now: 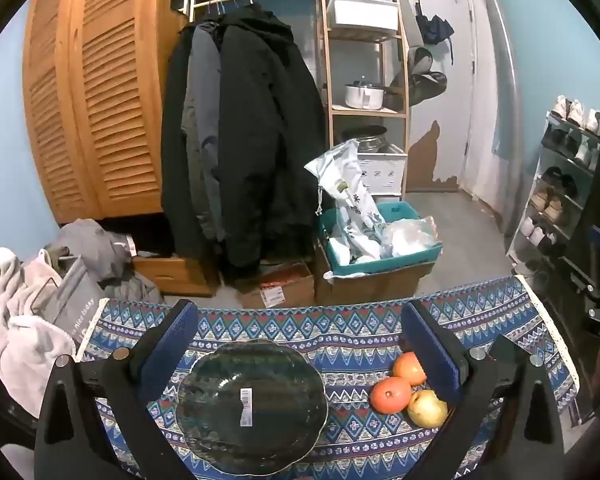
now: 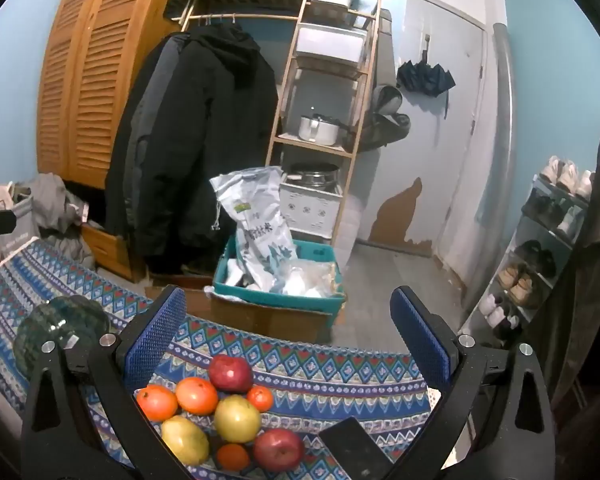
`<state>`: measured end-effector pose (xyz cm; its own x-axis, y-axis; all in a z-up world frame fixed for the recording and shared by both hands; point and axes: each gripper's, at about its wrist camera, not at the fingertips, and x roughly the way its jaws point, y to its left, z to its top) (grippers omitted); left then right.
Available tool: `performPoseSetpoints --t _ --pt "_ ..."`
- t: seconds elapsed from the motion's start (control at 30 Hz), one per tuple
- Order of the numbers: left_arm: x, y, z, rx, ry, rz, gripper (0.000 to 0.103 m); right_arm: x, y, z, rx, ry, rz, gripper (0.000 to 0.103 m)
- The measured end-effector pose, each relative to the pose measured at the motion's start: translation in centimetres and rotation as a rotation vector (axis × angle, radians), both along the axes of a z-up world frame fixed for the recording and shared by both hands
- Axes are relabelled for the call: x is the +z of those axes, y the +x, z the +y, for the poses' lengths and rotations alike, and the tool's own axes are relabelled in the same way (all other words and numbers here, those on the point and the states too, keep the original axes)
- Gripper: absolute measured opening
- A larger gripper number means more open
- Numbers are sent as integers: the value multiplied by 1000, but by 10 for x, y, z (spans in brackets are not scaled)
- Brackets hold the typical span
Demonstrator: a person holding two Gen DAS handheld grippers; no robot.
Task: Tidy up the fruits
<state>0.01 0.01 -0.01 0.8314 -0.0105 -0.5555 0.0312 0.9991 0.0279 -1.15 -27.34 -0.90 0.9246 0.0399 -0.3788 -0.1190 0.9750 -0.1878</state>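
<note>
Fruits [image 2: 224, 412] sit in a tight cluster on the patterned blue tablecloth [image 2: 320, 376], right-wrist view: two red apples, two yellow-green ones, several orange ones, small and large. Left-wrist view catches only three of them [image 1: 410, 390], at the right edge of its frame, just beside the right finger pad.

Green glass plate [image 1: 252, 404] empty, lying between the left gripper [image 1: 296, 348] fingers but untouched; sticker with barcode [image 1: 246, 407] in its middle, print too small to read. Right-wrist view shows the same plate [image 2: 60, 328] only as a sliver at far left, well apart from the fruit.

Left gripper fingers spread wide, nothing pinched. Right gripper [image 2: 300, 340] fingers also spread wide, hovering over the fruit, no contact.

Writing: grey bag [image 1: 76, 300] at left reads "nice today", partly cut off. White sack [image 2: 260, 224] in the teal bin [image 2: 280, 300] has printed characters, unreadable. Label on cardboard box [image 1: 274, 295] unreadable.

Only right-wrist view: dark flat phone-like slab [image 2: 352, 448] on the cloth beside a red apple.
</note>
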Motion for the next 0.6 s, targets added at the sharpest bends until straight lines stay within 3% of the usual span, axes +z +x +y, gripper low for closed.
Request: performPoseSetpoints --t 0.6 --pt "-4 -2 -1 -16 -13 -2 102 -2 0 0 -1 -7 14 100"
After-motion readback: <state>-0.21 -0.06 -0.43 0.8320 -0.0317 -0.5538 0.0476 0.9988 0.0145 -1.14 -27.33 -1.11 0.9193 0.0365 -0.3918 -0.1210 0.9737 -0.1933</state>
